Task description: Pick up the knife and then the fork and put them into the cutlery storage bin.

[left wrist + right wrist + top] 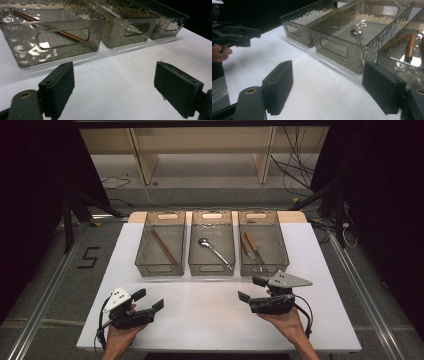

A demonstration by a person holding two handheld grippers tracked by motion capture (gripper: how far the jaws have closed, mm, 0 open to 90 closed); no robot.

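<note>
Three smoky, ripple-walled clear plastic bins stand side by side at the far half of the white table (220, 315). The left bin (161, 265) holds brown chopsticks (164, 246), the middle bin (211, 265) a metal spoon (214, 249), and the right bin (264, 265) wooden-handled utensils (251, 248) whose blades blur behind the wavy wall. The left gripper (150, 298) and right gripper (251, 288) rest near the front edge, well apart, each with its flat black jaws spread wide over bare tabletop. Both forearms are cut off at the bottom edge.
</note>
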